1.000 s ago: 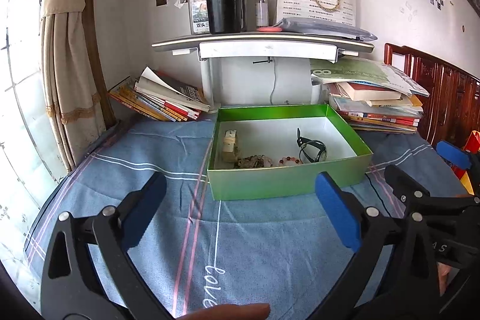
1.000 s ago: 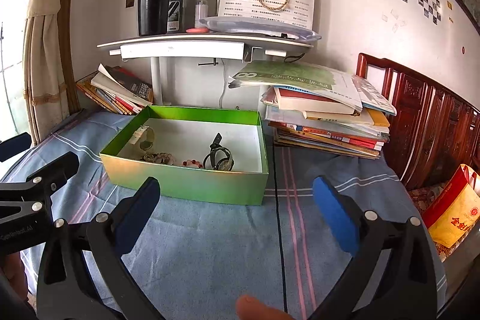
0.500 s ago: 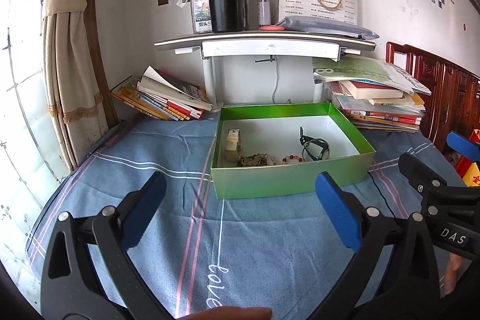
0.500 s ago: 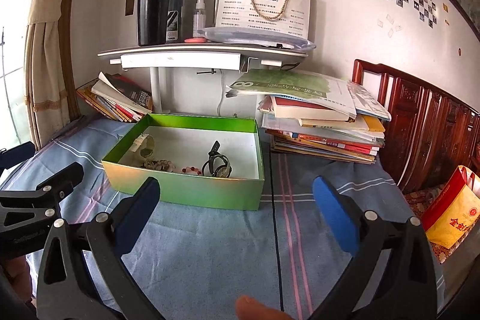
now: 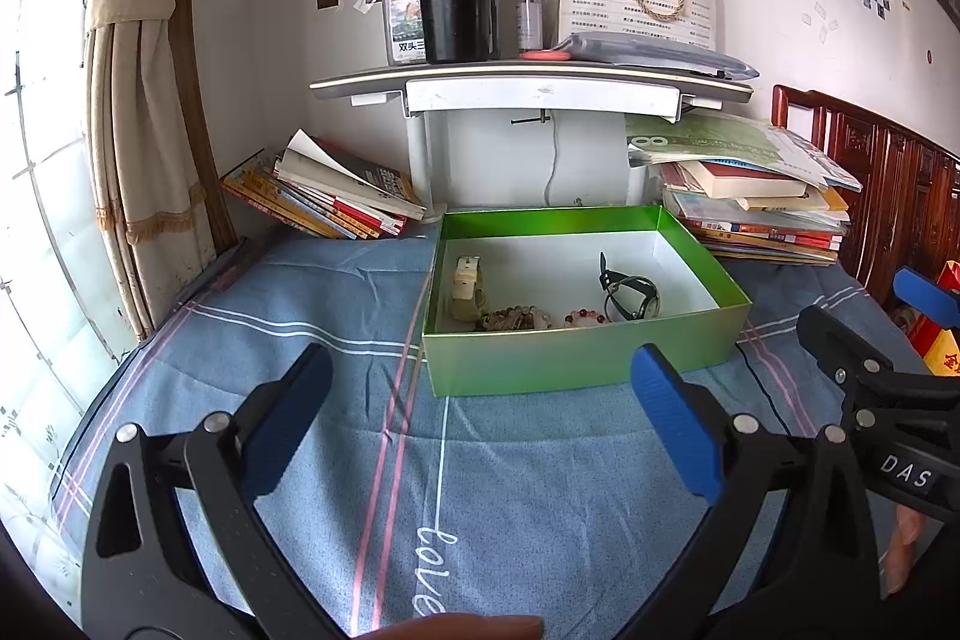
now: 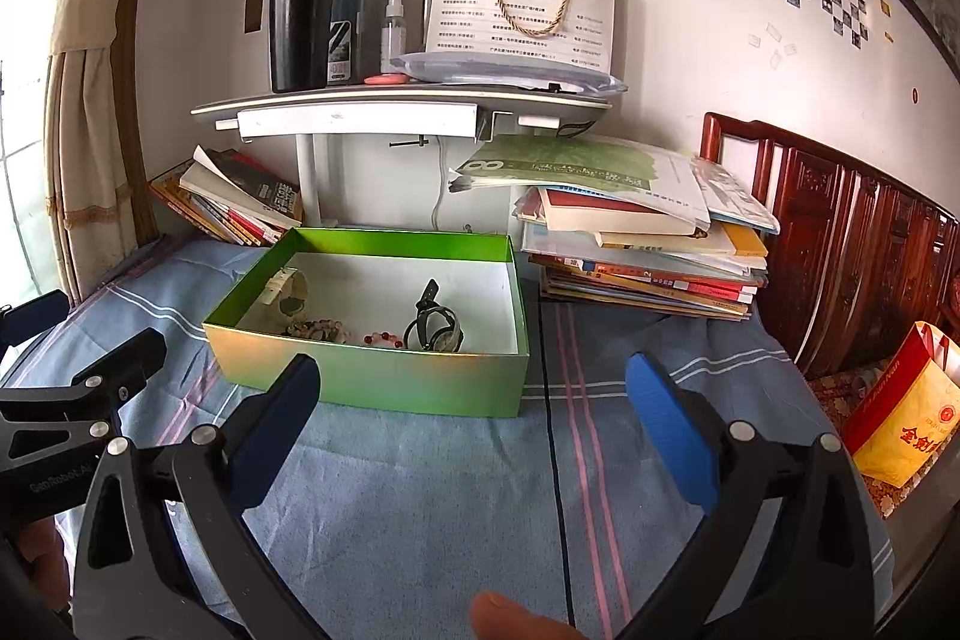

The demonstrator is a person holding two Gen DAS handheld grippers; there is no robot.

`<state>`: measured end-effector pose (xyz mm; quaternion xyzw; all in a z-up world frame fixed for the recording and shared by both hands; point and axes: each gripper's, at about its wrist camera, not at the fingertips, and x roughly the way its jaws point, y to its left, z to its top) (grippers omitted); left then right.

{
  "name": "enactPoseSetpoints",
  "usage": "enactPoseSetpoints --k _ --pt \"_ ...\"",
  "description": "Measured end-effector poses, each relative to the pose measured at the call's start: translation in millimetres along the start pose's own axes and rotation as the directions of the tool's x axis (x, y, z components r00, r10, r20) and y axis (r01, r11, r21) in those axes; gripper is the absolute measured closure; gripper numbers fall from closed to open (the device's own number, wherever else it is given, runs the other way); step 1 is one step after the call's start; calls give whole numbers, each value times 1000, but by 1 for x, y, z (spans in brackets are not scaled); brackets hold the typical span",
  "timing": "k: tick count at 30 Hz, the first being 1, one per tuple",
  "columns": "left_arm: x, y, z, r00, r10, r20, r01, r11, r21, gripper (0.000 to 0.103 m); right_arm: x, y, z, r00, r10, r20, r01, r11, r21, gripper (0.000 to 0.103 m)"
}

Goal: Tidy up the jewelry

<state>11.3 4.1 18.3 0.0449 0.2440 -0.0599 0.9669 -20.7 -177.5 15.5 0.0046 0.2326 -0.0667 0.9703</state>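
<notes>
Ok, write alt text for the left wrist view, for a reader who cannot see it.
The open left gripper hangs over a blue bedspread, facing a green box holding a pale watch, bead bracelets and a black watch. Book piles flank it; the right gripper enters at right.

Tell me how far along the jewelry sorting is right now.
Looks done: a pale watch, two bead bracelets and a dark watch lie inside the green box, bunched along its near wall. In hand: nothing; the left tool and right tool are both open over the blue cloth. Left: no loose jewelry shows outside the box, so possibly only tidying inside.
</notes>
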Motion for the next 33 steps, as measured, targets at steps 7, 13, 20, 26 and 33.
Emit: enactPoseSetpoints --k 7,13,20,26,33 --pt "0 0 0 1000 0 1 0 1000 -1 4 1 -1 0 1000 -2 0 2 1000 10 3" --pt "0 0 0 1000 -5 -2 5 1000 -3 4 2 -2 0 1000 0 -7 0 1000 13 3" --pt "0 -1 0 1000 -16 -9 16 1000 -5 4 1 1 0 1000 -2 -8 2 1000 7 3" --pt "2 0 0 1000 -14 -18 13 1000 -9 4 2 1 0 1000 -3 -14 3 1000 9 3" --pt "6 -3 -1 1000 -5 -31 5 1000 3 4 4 0 0 1000 -3 -21 3 1000 12 3"
